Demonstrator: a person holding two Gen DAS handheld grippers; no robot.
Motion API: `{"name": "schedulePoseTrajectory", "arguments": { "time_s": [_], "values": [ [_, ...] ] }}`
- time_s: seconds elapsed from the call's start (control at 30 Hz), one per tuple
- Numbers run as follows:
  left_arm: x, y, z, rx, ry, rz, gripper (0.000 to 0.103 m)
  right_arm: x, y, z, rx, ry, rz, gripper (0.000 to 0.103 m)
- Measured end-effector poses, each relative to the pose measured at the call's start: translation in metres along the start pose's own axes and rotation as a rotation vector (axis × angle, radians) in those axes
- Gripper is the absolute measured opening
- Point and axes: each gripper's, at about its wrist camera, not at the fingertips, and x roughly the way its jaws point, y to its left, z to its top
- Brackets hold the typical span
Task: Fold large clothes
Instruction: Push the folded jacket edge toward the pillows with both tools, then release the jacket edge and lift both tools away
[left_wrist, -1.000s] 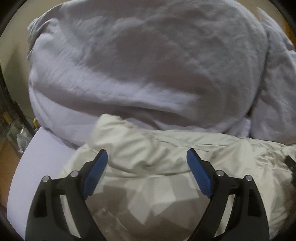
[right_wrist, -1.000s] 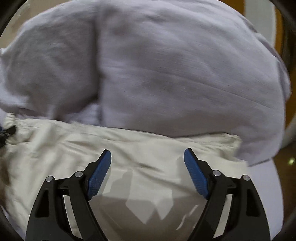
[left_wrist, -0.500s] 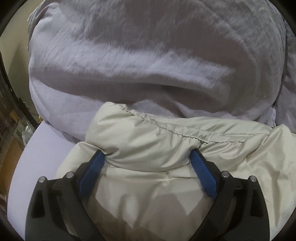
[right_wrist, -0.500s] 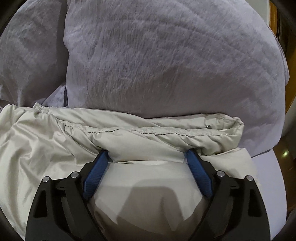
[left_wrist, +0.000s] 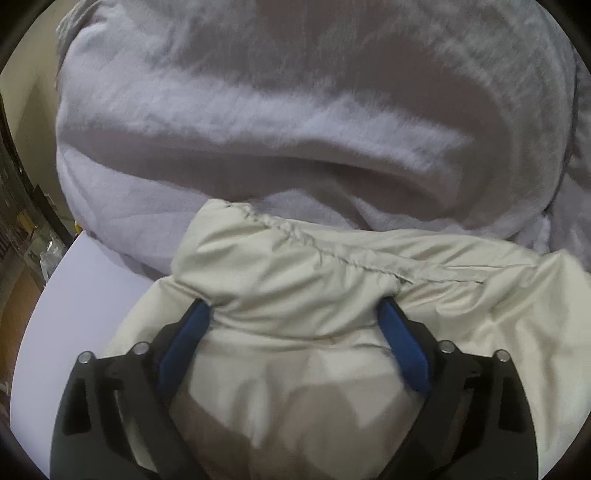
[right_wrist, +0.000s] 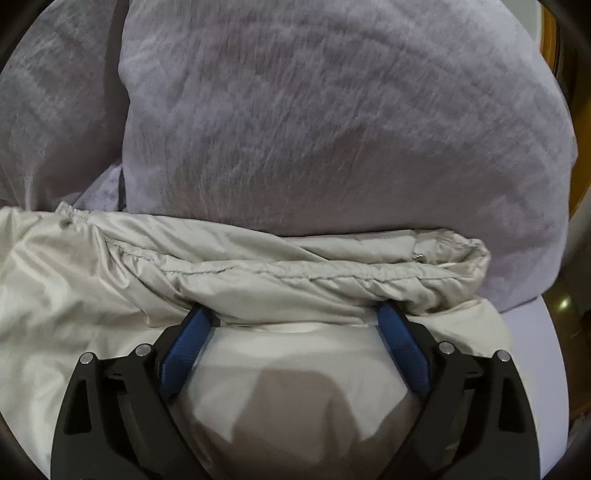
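Observation:
A cream padded jacket (left_wrist: 332, 266) lies on a white table, its stitched hem bunched into a roll against a pale lilac-grey garment (left_wrist: 295, 110) behind it. My left gripper (left_wrist: 295, 306) is open, its blue pads (left_wrist: 184, 339) wide apart with their tips tucked under the raised hem near the jacket's left corner. In the right wrist view the same jacket (right_wrist: 258, 273) and lilac-grey garment (right_wrist: 332, 110) show. My right gripper (right_wrist: 295, 314) is open too, its pads (right_wrist: 402, 350) wide apart with tips under the hem roll near the right corner.
The white table (left_wrist: 81, 295) shows at the left, with a dark shelf and clutter (left_wrist: 22, 206) past its edge. In the right wrist view the table edge (right_wrist: 535, 369) shows at the right, with a wooden floor beyond.
Both grippers have pushed forward across the jacket. The hem has bunched up into a roll over the pad tips and moved against the lilac-grey garment. Both stayed open.

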Motion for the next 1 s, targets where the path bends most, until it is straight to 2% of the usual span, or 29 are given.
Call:
{"name": "schedulePoseTrajectory", "arguments": {
  "time_s": [0.07,0.17,0.23,0.33,0.5,0.8,0.97,1.0],
  "values": [
    [-0.012,0.001,-0.007,-0.018,-0.013,-0.032,0.091,-0.011,0.003,0.006,0.047,-0.014,0.054,0.093],
    [-0.039,-0.009,-0.005,-0.031,-0.042,-0.119,0.091,-0.021,0.017,0.012,0.081,-0.026,0.145,0.093],
    [-0.048,-0.024,-0.005,-0.015,-0.053,-0.165,0.091,-0.021,0.037,0.013,0.05,-0.029,0.185,0.093],
    [-0.049,-0.045,-0.008,0.025,-0.045,-0.202,0.091,-0.014,0.063,0.012,-0.009,-0.031,0.193,0.093],
    [-0.04,-0.076,-0.02,0.076,-0.03,-0.174,0.091,0.01,0.086,0.009,-0.034,-0.024,0.188,0.093],
    [0.007,-0.084,-0.028,0.08,-0.017,-0.144,0.092,0.05,0.098,0.006,-0.012,0.005,0.192,0.093],
    [0.017,-0.081,-0.032,0.079,-0.012,-0.142,0.094,0.066,0.096,0.0,-0.001,0.004,0.191,0.094],
    [0.016,-0.093,-0.027,0.079,-0.01,-0.142,0.094,0.07,0.097,0.0,-0.001,0.003,0.19,0.094]
  ]
}}
